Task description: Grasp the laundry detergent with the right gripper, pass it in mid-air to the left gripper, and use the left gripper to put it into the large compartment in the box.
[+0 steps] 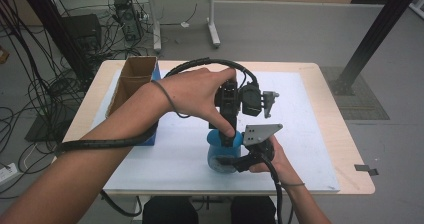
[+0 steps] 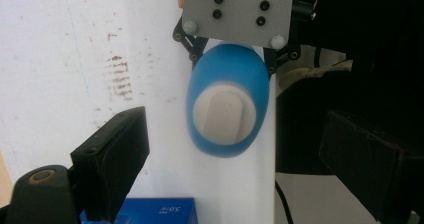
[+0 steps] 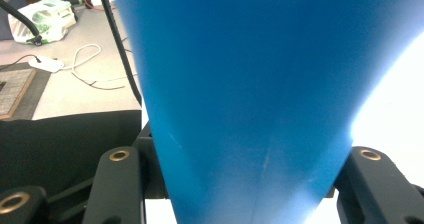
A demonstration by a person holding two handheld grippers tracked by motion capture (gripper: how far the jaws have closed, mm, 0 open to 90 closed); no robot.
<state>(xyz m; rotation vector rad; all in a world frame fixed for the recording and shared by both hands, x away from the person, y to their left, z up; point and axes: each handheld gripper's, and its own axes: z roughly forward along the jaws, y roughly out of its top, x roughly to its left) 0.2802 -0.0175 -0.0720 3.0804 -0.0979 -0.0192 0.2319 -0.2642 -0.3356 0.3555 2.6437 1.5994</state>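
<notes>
Blue bottle [image 1: 220, 156] upright on the white mat [image 1: 310, 134], right of the box [image 1: 132, 84]. Clamped at its side by the right gripper [image 1: 240, 159]. Above it, left gripper [image 2: 230, 154] pointing down, jaws apart around the white cap [image 2: 225, 115], apparently not touching.

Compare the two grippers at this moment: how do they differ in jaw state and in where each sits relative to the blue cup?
The right gripper is shut on the blue cup, jaws pressing its sides; the left gripper has open jaws with nothing between the pads. The right gripper comes in from the side, low at the table; the left gripper hangs above the cup, pointing down at it. Both are black, hand-held and trail a cable.
</notes>
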